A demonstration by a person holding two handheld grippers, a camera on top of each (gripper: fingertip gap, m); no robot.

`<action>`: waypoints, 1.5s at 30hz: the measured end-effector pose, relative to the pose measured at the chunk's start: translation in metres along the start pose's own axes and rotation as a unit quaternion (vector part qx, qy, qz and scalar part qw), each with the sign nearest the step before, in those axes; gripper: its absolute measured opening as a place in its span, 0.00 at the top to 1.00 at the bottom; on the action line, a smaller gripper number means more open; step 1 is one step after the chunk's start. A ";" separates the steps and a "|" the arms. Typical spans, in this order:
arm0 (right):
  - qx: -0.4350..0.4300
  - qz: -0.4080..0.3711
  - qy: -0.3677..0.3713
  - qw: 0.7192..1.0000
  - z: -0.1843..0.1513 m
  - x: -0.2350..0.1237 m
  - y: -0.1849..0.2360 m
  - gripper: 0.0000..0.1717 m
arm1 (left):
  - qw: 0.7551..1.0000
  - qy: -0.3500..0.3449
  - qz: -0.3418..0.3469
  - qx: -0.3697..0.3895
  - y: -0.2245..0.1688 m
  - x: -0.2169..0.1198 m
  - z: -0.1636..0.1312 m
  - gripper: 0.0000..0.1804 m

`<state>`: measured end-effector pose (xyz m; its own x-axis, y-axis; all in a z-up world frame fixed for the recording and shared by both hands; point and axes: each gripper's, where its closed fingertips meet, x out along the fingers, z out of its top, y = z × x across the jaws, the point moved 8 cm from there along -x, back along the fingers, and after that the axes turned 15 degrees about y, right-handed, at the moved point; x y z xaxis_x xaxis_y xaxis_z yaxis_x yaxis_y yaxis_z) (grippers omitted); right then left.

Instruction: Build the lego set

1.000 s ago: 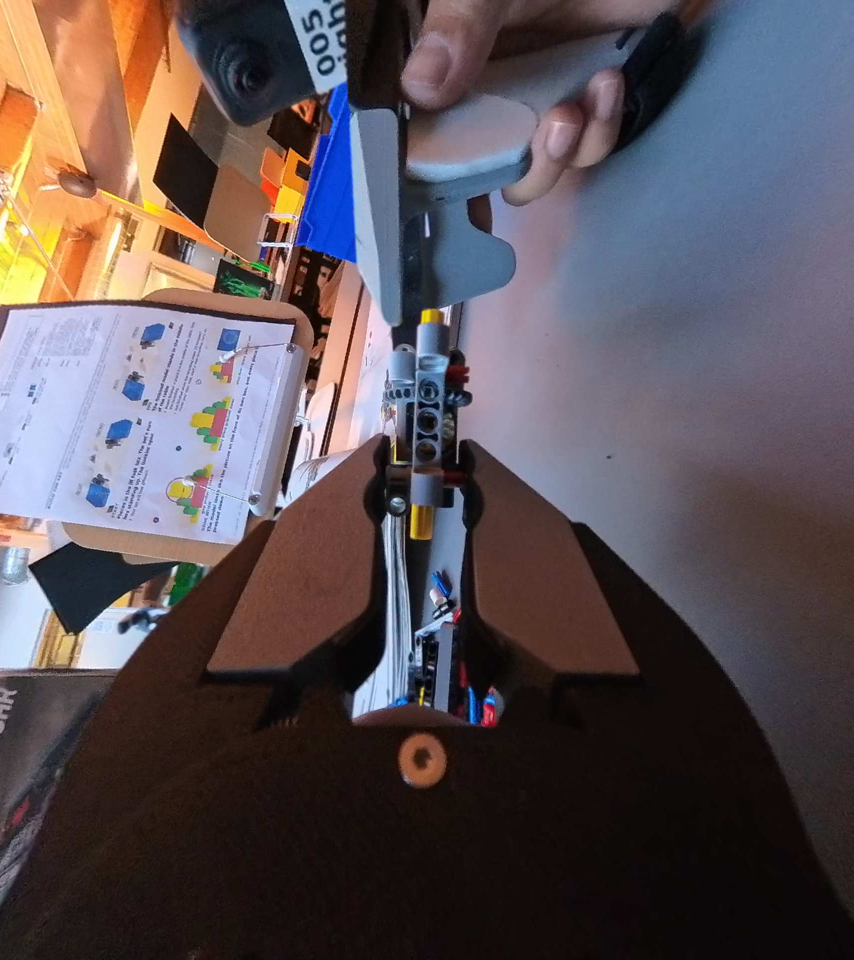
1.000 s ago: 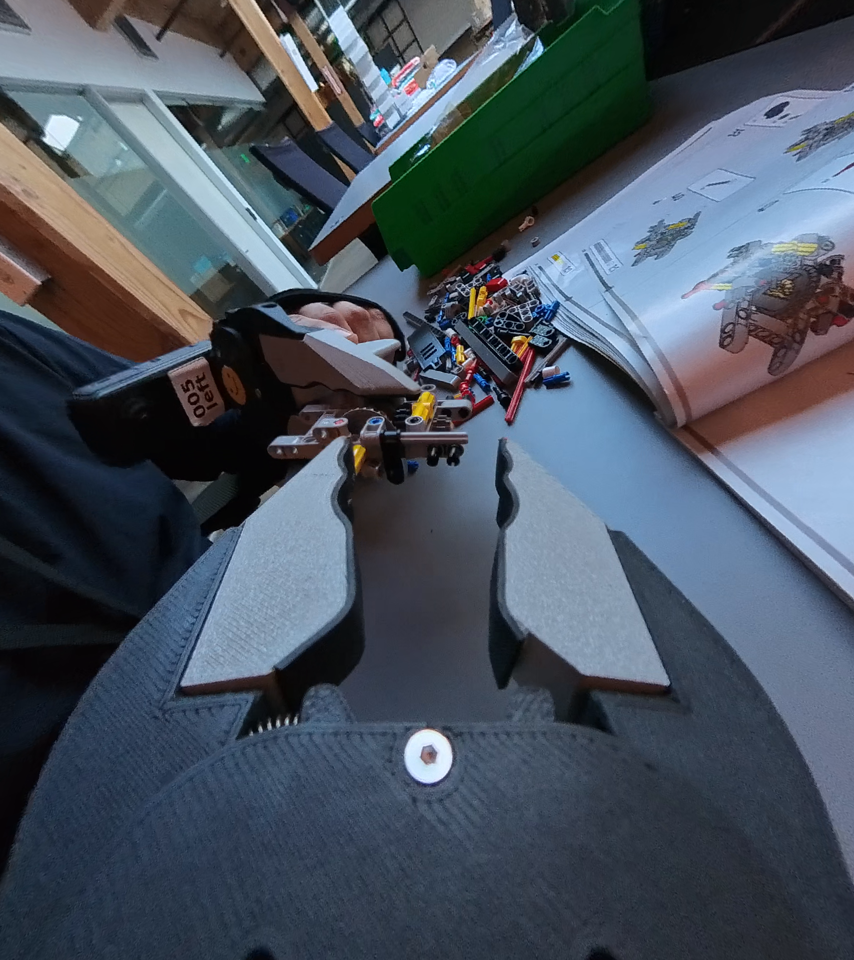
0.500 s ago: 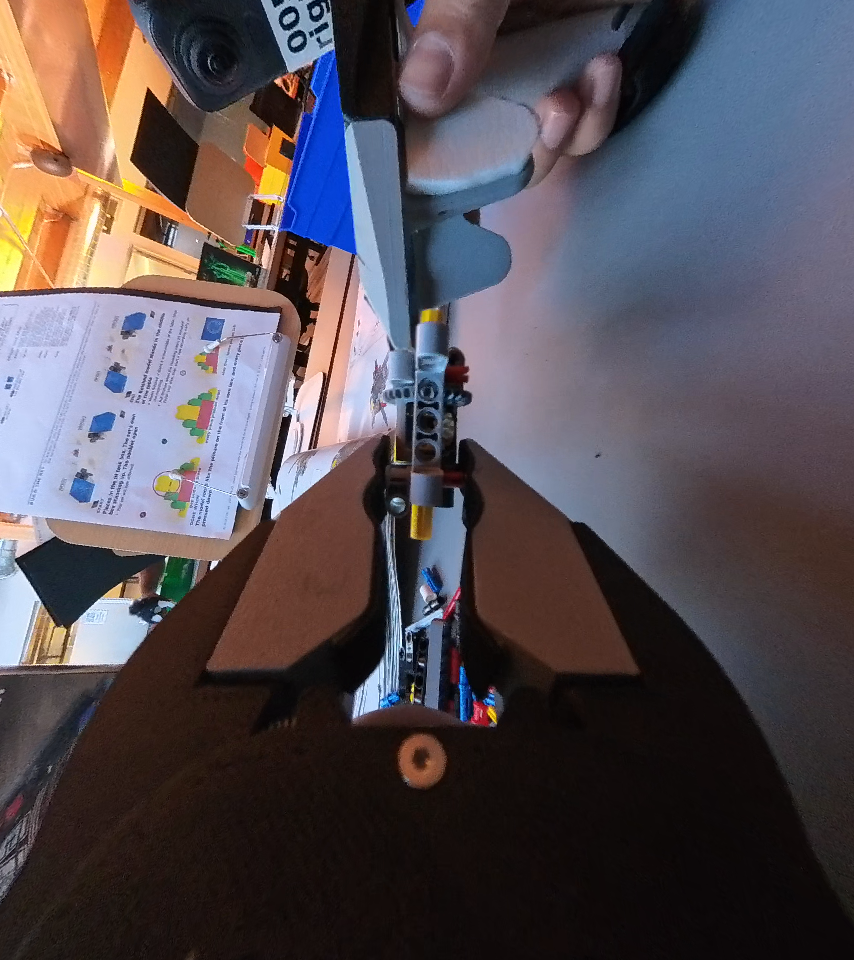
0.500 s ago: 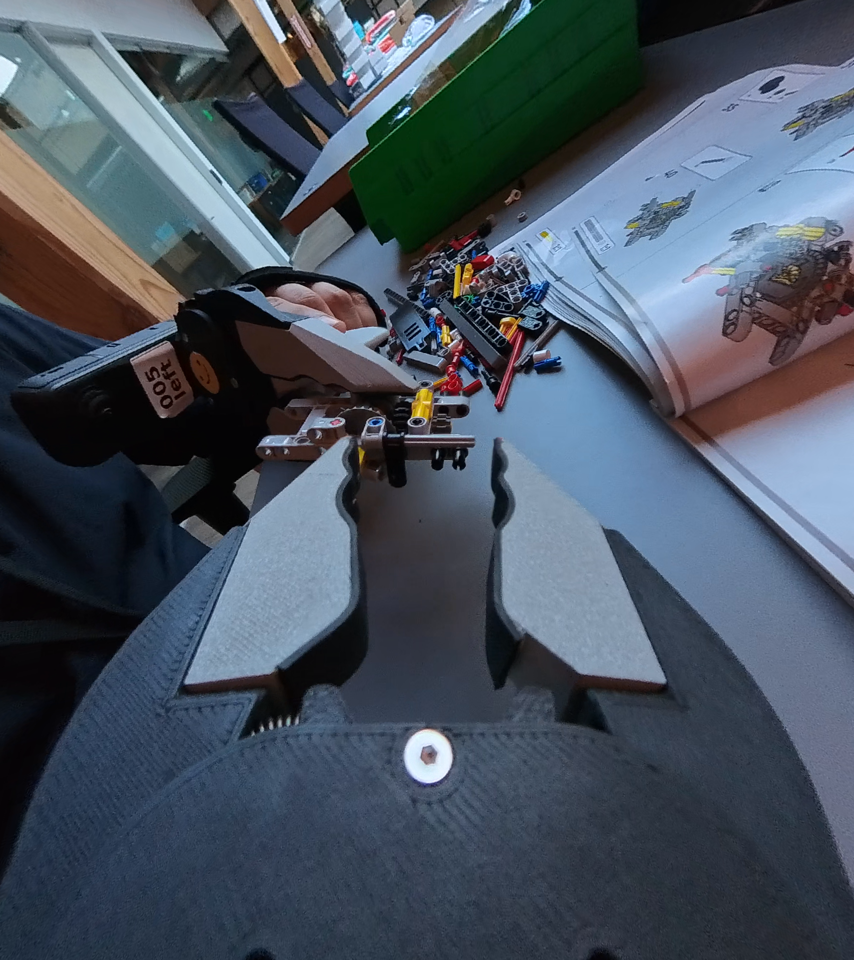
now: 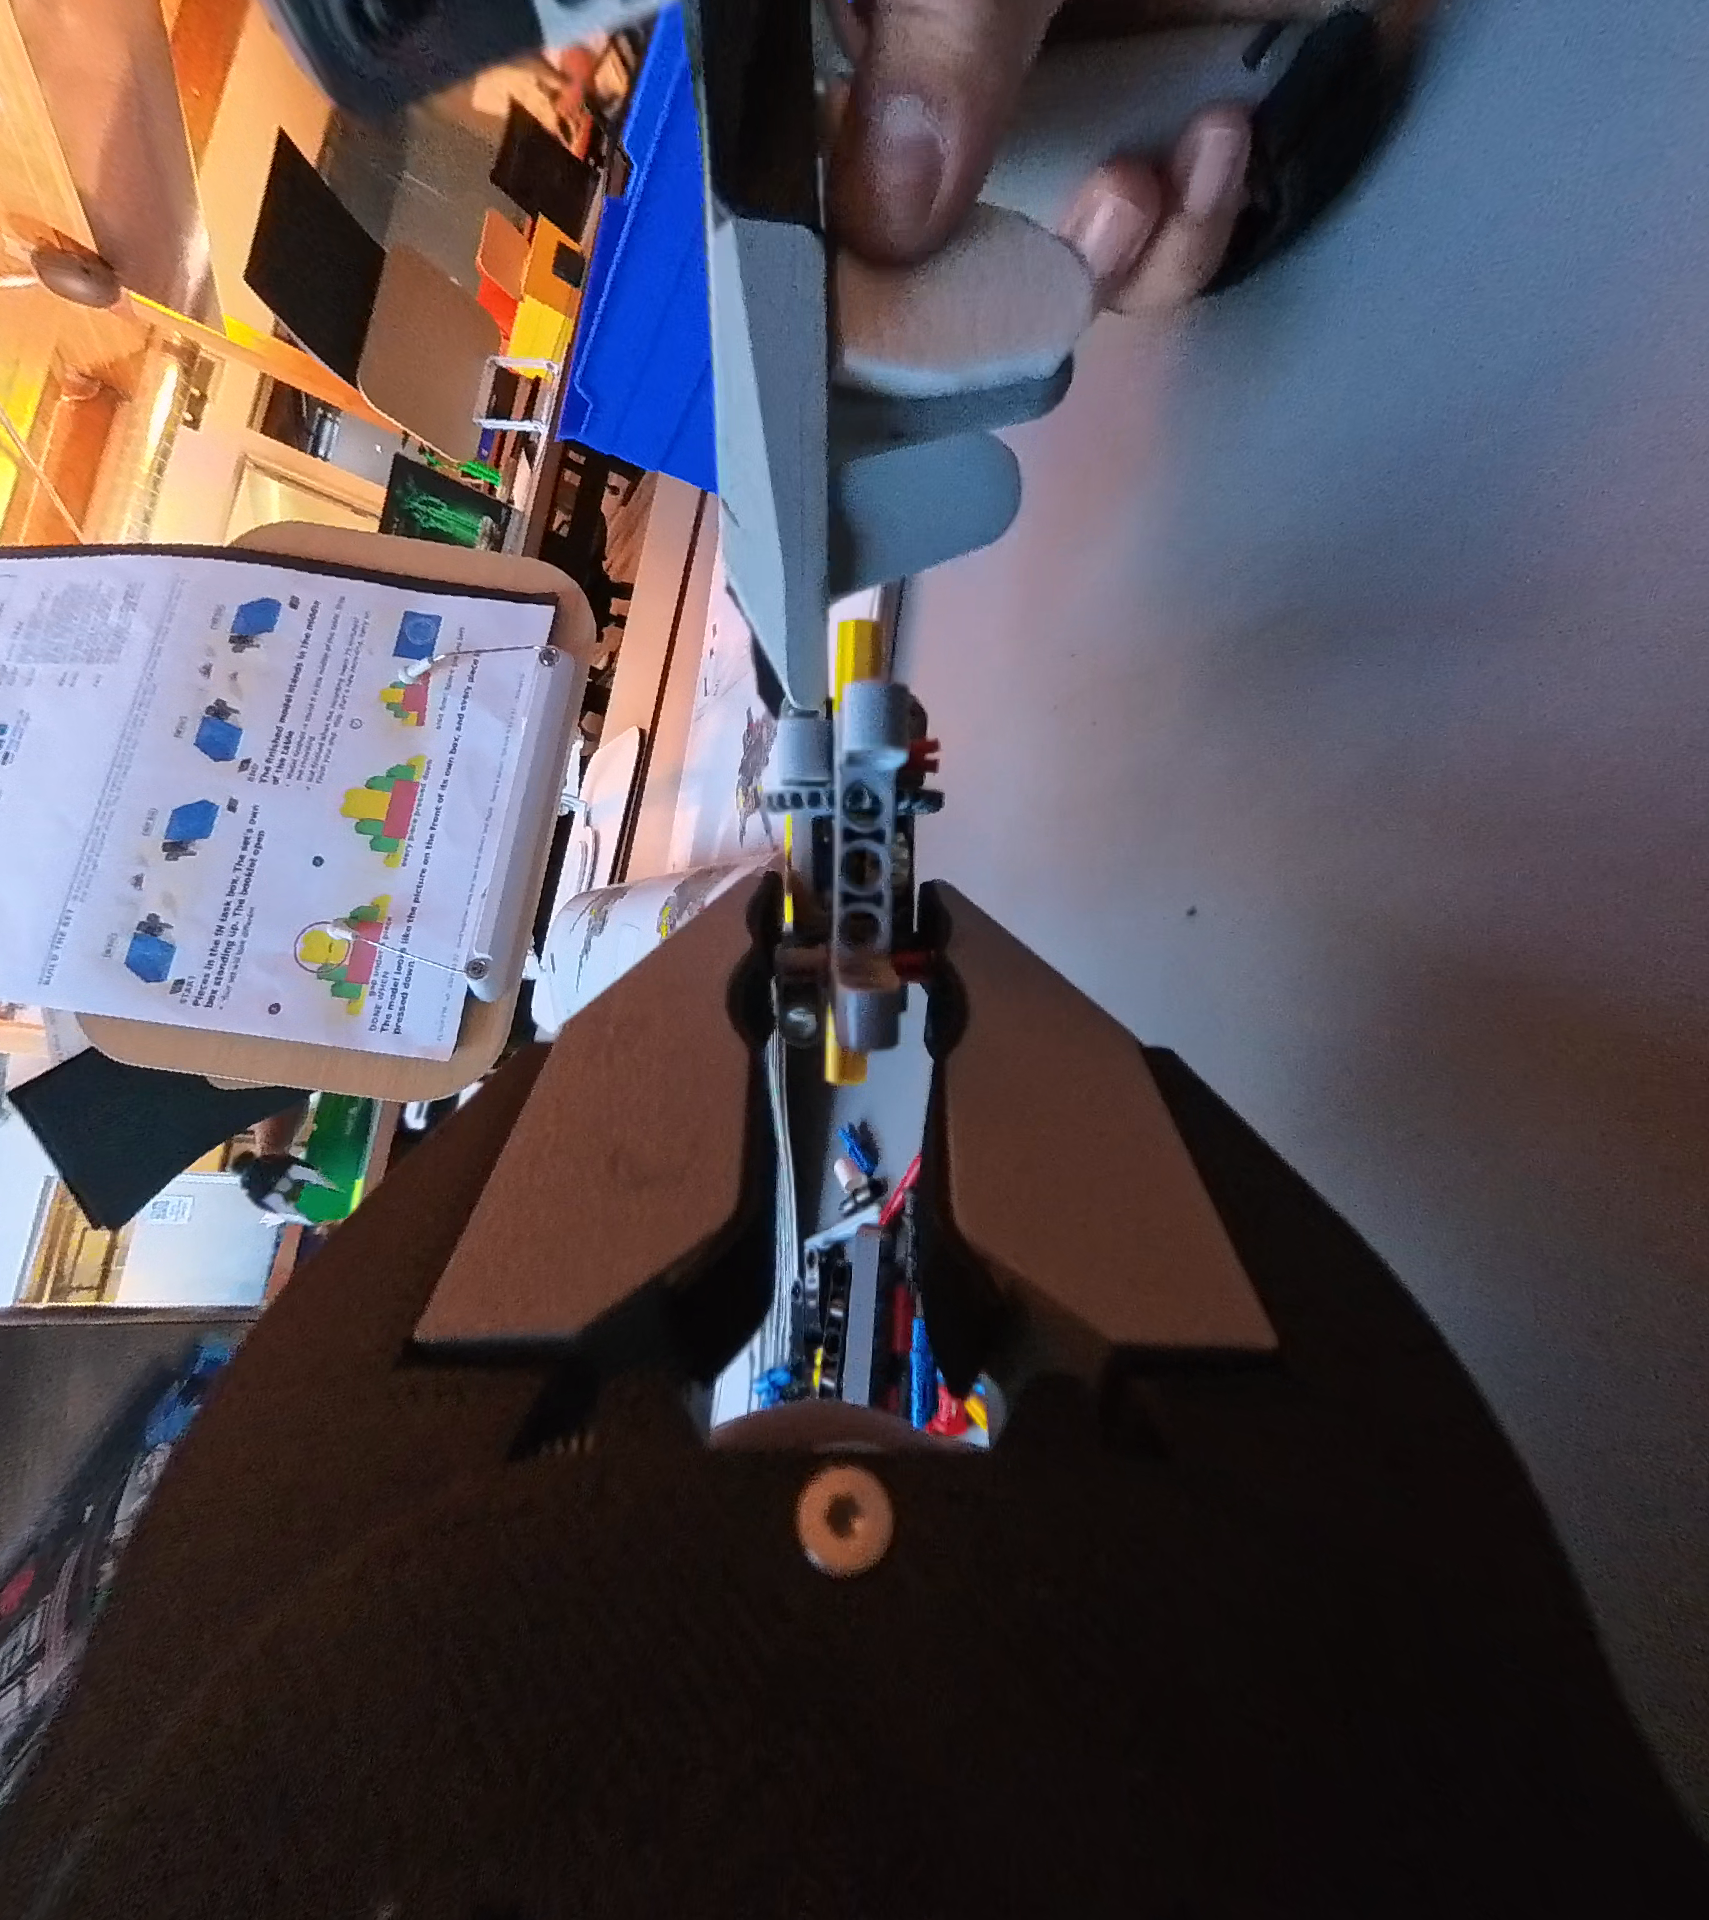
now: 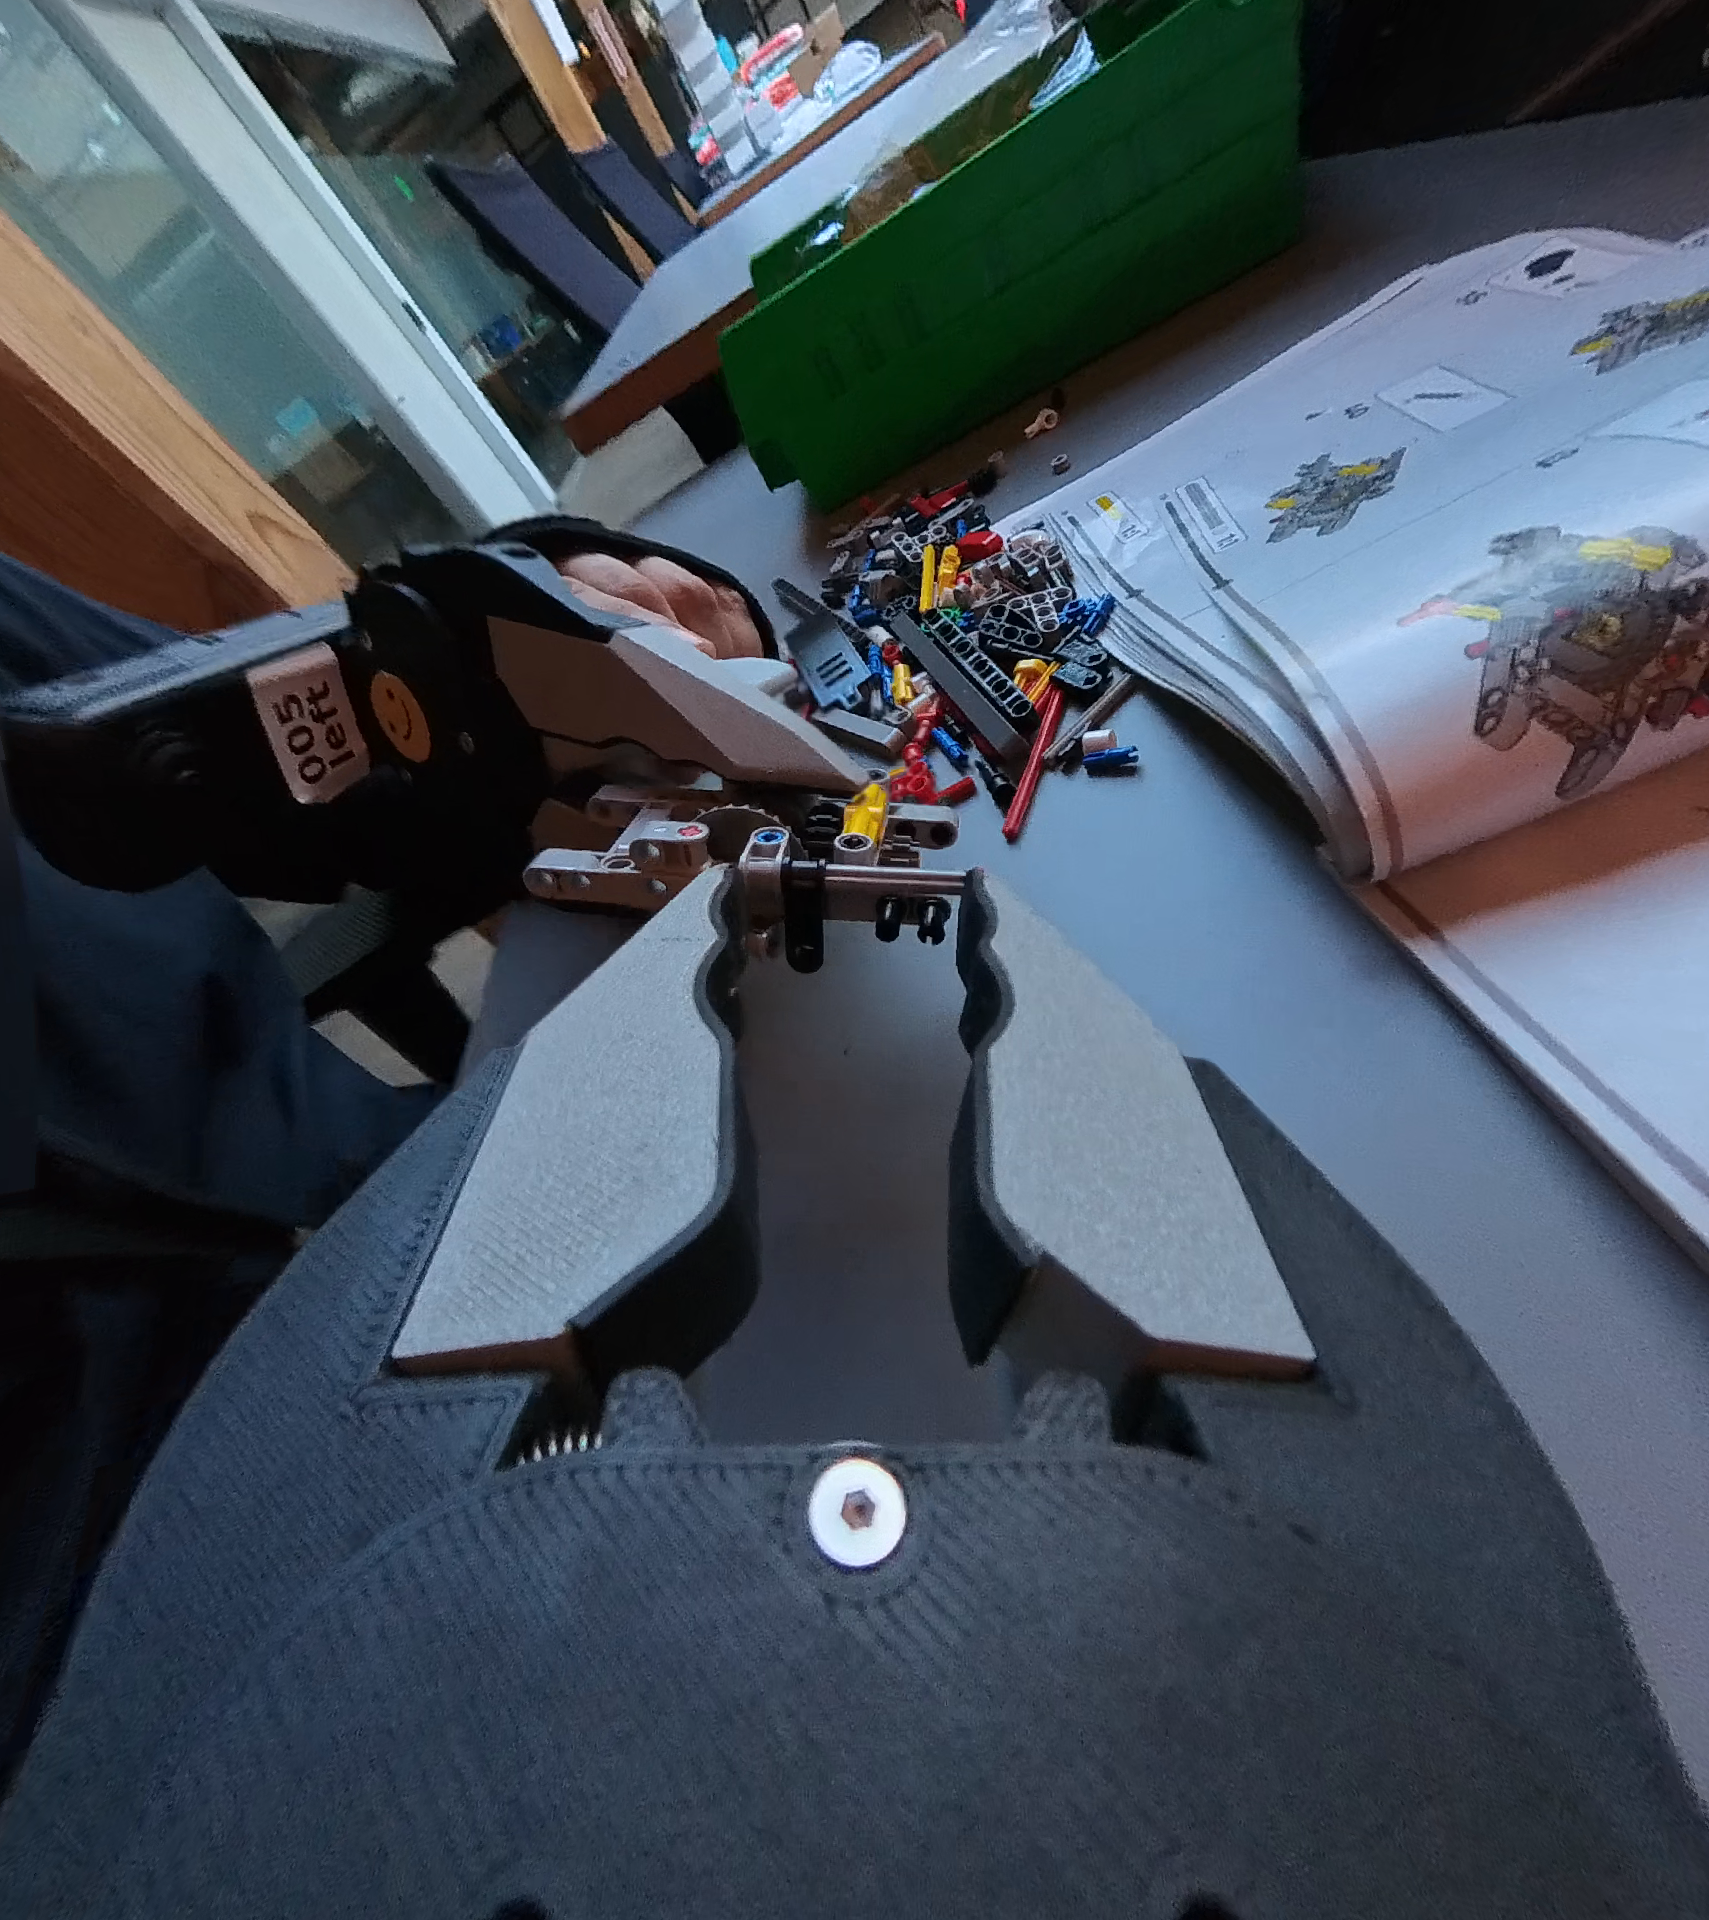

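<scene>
Two close, facing wrist views, shared brick assembly (image 5: 865,862)

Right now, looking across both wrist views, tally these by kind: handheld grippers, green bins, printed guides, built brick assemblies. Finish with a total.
Handheld grippers: 2 (left gripper, right gripper)
Green bins: 1 (green bin)
Printed guides: 2 (open booklet, clipboard sheet)
Built brick assemblies: 1 (brick assembly)
Total: 6
</scene>
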<state>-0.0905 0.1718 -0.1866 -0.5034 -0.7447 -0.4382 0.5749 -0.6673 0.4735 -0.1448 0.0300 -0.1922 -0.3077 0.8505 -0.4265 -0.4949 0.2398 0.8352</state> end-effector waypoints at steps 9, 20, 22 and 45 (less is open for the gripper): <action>-0.078 -0.093 0.017 0.992 0.005 0.005 0.015 0.80 | 1.000 0.027 0.012 -0.005 0.001 0.002 -0.002 0.88; -0.014 0.014 -0.037 0.999 0.008 -0.007 0.000 0.86 | 0.999 -0.015 0.019 -0.034 0.008 0.000 0.000 0.88; -0.030 -0.017 -0.038 0.999 0.007 -0.009 -0.001 0.82 | 0.999 -0.008 0.019 -0.037 0.009 0.002 -0.002 0.88; -0.085 -0.104 -0.035 0.990 0.011 0.005 0.015 0.72 | 0.998 -0.009 0.013 -0.059 0.011 0.004 -0.004 0.88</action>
<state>-0.0913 0.1577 -0.1733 -0.6627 -0.5939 -0.4562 0.5508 -0.7993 0.2403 -0.1546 0.0345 -0.1858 -0.3076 0.8644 -0.3976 -0.5788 0.1617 0.7993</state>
